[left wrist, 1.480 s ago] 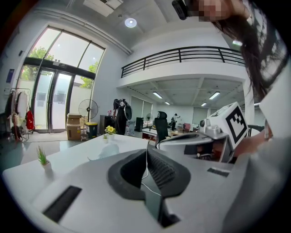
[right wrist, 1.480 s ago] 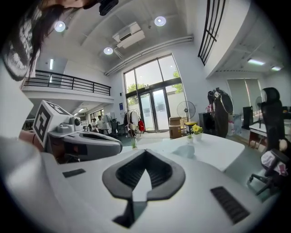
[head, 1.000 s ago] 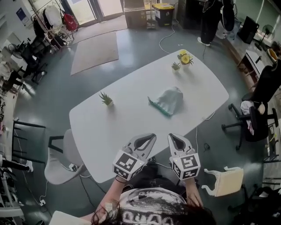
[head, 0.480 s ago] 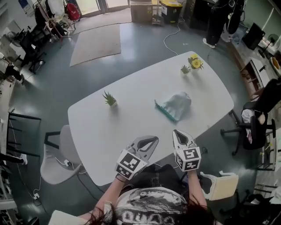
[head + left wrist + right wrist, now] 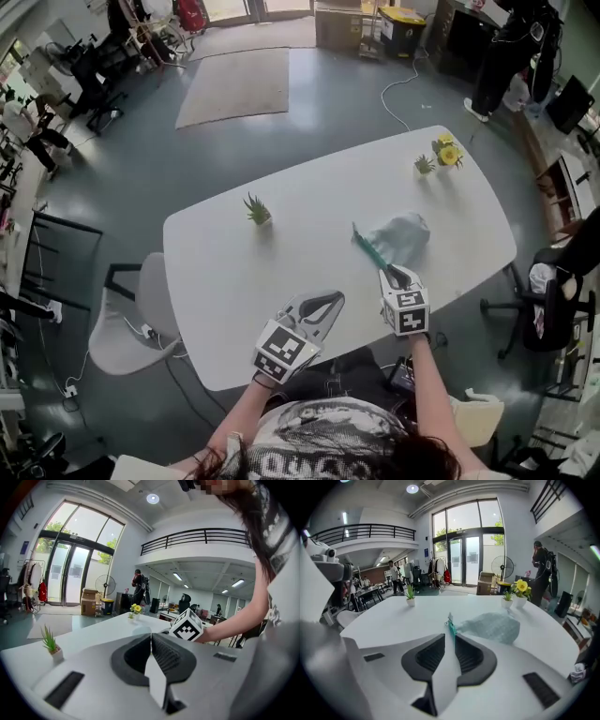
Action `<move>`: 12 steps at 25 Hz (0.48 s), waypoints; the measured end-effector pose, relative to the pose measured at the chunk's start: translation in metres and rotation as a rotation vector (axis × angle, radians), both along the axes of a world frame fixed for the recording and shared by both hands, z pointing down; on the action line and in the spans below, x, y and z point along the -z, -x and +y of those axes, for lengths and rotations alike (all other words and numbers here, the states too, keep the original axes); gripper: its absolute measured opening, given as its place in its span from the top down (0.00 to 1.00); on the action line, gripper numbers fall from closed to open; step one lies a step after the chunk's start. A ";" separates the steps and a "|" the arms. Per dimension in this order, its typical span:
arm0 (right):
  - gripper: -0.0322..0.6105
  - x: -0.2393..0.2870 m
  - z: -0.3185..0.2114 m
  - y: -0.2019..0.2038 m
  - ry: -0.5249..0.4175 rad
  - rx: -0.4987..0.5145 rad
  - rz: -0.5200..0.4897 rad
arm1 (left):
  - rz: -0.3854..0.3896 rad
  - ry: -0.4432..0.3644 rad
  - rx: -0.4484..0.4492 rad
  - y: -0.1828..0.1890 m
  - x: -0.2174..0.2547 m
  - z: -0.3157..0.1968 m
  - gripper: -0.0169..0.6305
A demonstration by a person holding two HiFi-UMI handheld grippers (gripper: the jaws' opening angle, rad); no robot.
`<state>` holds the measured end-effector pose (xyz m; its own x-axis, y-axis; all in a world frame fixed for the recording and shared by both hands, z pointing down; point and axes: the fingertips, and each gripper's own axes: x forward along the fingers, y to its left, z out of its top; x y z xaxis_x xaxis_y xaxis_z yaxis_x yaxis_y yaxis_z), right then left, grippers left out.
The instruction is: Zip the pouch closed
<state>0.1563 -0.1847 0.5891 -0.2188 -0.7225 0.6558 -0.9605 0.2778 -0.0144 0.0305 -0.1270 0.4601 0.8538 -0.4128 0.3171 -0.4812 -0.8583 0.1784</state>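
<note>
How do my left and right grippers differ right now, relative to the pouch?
The left gripper is shut; the right gripper has just been opening, its jaws slightly apart with nothing gripped. The left gripper hangs over bare table, short of the pouch; the right gripper's tips are at the pouch's teal zip end. Both hold nothing.

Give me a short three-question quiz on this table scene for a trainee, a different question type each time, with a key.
1. True or false: the left gripper is shut with nothing between its jaws.
2. The pouch has a zipper edge that is: A red, B teal, C black.
3. How many potted plants stand on the white table?
Key: 1 true; 2 B; 3 three, one with yellow flowers.
</note>
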 end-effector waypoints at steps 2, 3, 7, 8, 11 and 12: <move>0.81 -0.015 -0.010 -0.001 0.035 0.016 -0.001 | -0.010 -0.001 0.033 0.002 -0.001 -0.006 0.95; 0.79 -0.023 -0.012 -0.002 0.059 0.027 0.001 | -0.011 0.000 0.052 0.002 -0.001 -0.009 0.95; 0.76 -0.052 -0.017 -0.010 0.135 0.091 0.068 | -0.019 0.006 0.126 0.002 0.000 -0.020 0.95; 0.76 -0.056 -0.018 -0.011 0.143 0.111 0.085 | -0.025 0.007 0.145 0.003 -0.001 -0.022 0.95; 0.76 -0.067 -0.020 -0.014 0.182 0.168 0.104 | -0.038 0.012 0.197 0.005 -0.001 -0.028 0.95; 0.76 -0.071 -0.020 -0.014 0.196 0.186 0.107 | -0.042 0.014 0.212 0.005 -0.001 -0.028 0.95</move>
